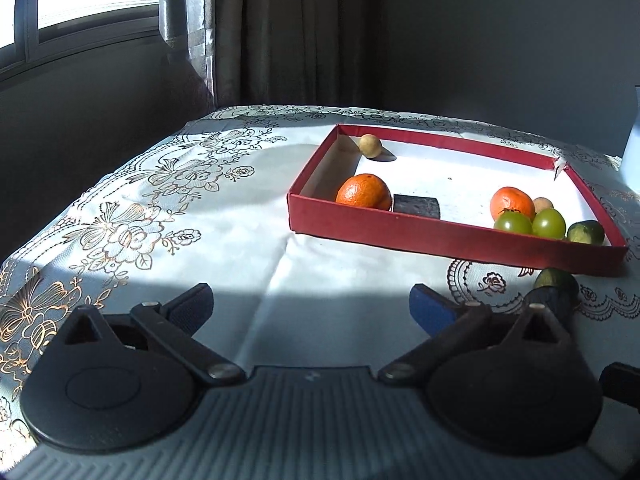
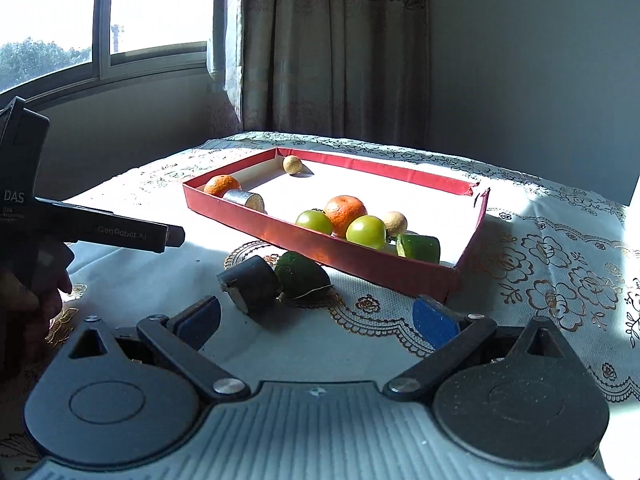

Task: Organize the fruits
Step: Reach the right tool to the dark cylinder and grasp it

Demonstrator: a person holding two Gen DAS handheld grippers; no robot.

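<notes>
1. fruits outside the red tray (image 2: 352,248): a dark cylinder piece (image 2: 250,284) and a dark green chunk (image 2: 302,276), touching each other on the tablecloth (image 2: 560,280), just beside the tray's near wall.
2. key relation: both lie straight ahead of the right gripper (image 2: 316,318), slightly left of its centre line. the cylinder's long axis runs obliquely, cut end toward the camera-left. right gripper is nearer than the left gripper (image 1: 310,306), which sees them only at its far right edge.
3. right gripper: spread wide, holding nothing. left gripper: spread wide, holding nothing.
4. already in tray: two oranges (image 2: 345,210), two green round fruits (image 2: 366,232), two small tan balls (image 2: 292,164), one green chunk (image 2: 420,248), one dark cylinder (image 2: 246,199).
5. materials: tray looks like thin cardboard, torn at the far right corner. cylinder has dull dark skin and a pale flat cut face. green chunk is matte and rounded. cloth is smooth with gold floral print.
</notes>
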